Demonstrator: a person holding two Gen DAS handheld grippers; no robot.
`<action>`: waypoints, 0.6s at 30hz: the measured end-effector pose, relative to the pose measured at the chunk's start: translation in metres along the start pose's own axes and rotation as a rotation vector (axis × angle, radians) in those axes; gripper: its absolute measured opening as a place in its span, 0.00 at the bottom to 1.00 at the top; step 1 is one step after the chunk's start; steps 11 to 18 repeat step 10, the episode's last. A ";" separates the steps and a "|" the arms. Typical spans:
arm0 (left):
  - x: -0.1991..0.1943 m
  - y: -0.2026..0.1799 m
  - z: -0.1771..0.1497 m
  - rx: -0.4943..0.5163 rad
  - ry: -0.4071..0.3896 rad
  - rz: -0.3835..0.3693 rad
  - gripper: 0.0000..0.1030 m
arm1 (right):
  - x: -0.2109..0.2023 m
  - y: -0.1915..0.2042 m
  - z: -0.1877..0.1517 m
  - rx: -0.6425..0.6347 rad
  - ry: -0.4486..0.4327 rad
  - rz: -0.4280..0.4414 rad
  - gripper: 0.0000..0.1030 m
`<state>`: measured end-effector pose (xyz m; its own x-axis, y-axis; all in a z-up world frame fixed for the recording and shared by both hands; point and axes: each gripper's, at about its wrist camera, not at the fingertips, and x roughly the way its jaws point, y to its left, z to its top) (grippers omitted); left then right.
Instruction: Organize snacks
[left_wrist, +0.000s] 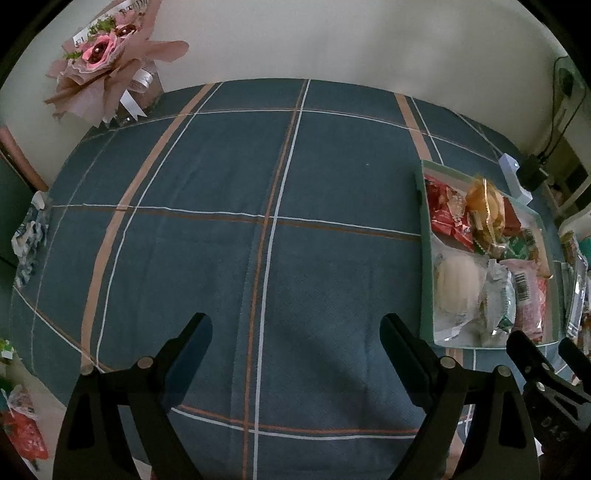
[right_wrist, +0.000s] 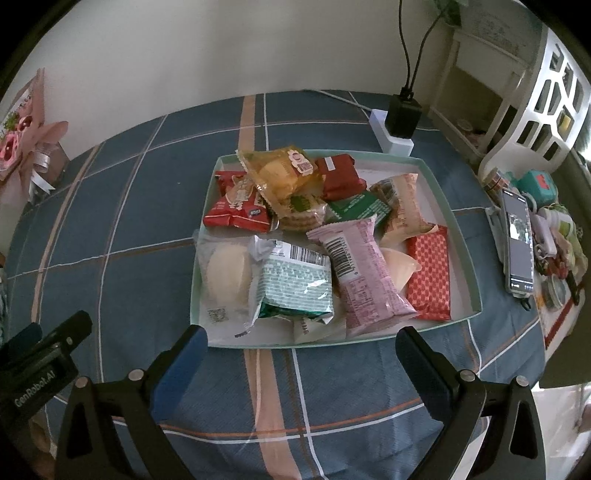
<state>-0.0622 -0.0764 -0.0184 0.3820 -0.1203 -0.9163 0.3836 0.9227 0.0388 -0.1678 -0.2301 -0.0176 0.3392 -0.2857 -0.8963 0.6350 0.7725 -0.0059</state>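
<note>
Through the left wrist view, my left claw (left_wrist: 295, 350) hangs wide open and empty over bare checked cloth on the table (left_wrist: 229, 192); the tray (left_wrist: 425, 258) of snacks sits off to its right, and the tip of my right claw (left_wrist: 550, 354) shows just beside the tray's near corner. A wrapped bouquet (left_wrist: 107, 62) stands at the far left corner, well apart from everything. Through the right wrist view, my right claw (right_wrist: 299, 354) is also spread wide with nothing in it, poised just short of the tray's near rim (right_wrist: 280, 345). Every packet I can see lies inside the tray, heaped loosely: a pink packet (right_wrist: 365, 273) overlapping a pale green one (right_wrist: 295, 284), a clear-wrapped white bun (right_wrist: 227, 273) at the left, a yellow bag (right_wrist: 284, 177) on top of a red packet (right_wrist: 236, 206) at the back. This heap would fit snacks just gathered in, or a pile awaiting sorting, so I judge no further. Any pick should take a top packet, pinched across its narrow width, since the wrappers look slippery. A phone (right_wrist: 519, 243) and clutter crowd the tray's right side, and a charger block (right_wrist: 402, 118) sits behind it.
</note>
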 end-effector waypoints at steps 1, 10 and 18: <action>0.000 0.000 0.000 0.001 0.000 -0.001 0.90 | 0.000 0.000 0.000 0.001 0.000 0.000 1.00; -0.002 -0.003 -0.001 0.000 -0.012 0.009 0.90 | 0.000 -0.005 0.001 0.006 0.000 0.005 1.00; -0.002 -0.003 -0.001 0.000 -0.012 0.009 0.90 | 0.000 -0.005 0.001 0.006 0.000 0.005 1.00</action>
